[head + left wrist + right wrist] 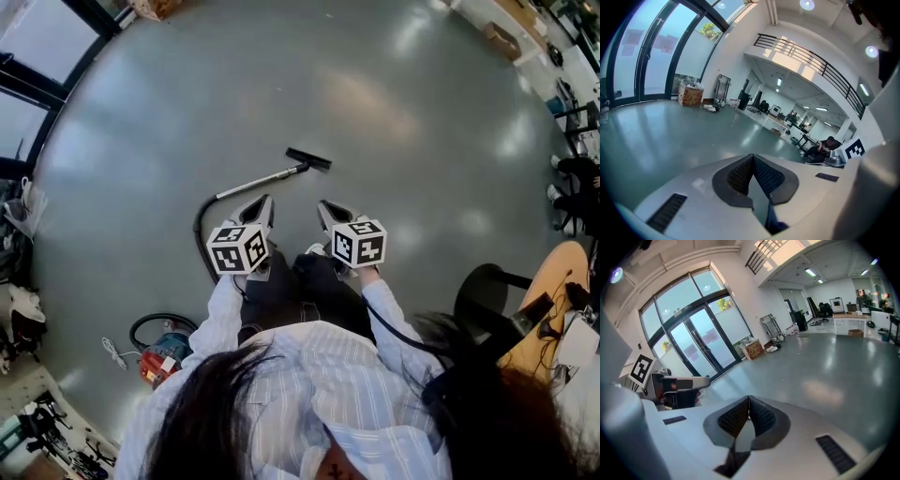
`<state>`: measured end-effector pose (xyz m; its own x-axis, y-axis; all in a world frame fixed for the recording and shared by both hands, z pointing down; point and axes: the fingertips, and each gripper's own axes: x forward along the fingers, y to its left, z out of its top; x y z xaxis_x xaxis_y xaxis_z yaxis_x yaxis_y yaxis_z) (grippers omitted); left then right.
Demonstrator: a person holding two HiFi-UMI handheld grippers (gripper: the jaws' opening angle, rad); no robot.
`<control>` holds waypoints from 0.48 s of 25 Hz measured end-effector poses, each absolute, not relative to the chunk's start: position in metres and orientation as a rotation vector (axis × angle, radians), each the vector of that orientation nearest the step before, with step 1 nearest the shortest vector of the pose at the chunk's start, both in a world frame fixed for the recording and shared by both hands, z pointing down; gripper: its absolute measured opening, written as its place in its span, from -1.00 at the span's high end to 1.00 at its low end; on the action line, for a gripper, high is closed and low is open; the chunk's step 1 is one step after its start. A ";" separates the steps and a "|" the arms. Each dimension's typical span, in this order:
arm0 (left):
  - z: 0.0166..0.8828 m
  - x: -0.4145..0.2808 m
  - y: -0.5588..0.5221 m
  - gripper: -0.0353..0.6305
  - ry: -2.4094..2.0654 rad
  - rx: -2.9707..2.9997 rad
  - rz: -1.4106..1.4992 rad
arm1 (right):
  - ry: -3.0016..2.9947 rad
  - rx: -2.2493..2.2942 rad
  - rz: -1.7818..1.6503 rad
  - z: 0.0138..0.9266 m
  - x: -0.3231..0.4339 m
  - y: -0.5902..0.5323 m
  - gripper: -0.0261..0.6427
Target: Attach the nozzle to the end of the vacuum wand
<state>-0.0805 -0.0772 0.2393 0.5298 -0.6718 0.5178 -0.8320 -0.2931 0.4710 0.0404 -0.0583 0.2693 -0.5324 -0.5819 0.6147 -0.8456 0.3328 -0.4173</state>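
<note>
Both grippers are closed with nothing between the jaws: in the left gripper view the left gripper (752,158) shows its ribbed pads meeting at the tips, and in the right gripper view the right gripper (749,401) shows the same. In the head view the left gripper (268,201) and the right gripper (322,205) are held side by side above the grey floor (394,112), well apart from the task's things. The vacuum wand (261,180) lies flat on the floor just ahead of the left gripper's tip. Its long axis slants from that gripper's outer side towards the space ahead of the gap between the two grippers. The nozzle (308,158) sits at that far end, a black bar set across the wand's line and touching it; whether it is locked on cannot be told. From the wand's near end a black hose (200,239) curves back past the left gripper's outer side. The red vacuum body (163,359) stands behind and to the left of that gripper, beside a white cable (113,352). A black chair (487,298) stands behind and to the right of the right gripper. Nothing lies between the grippers and the wand. The only markings are the black-and-white squares on each marker cube (237,247); no print can be read.
</note>
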 end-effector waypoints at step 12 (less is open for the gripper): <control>0.210 -0.124 -0.019 0.88 -1.181 2.127 0.244 | -2.268 1.304 0.940 0.248 -0.024 -0.025 0.90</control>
<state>-0.1236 -0.0191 0.2098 0.5705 -0.6783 0.4631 -0.8062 -0.3549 0.4733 -0.0237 -0.0248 0.2476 -0.5096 -0.6208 0.5957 -0.8602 0.3528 -0.3682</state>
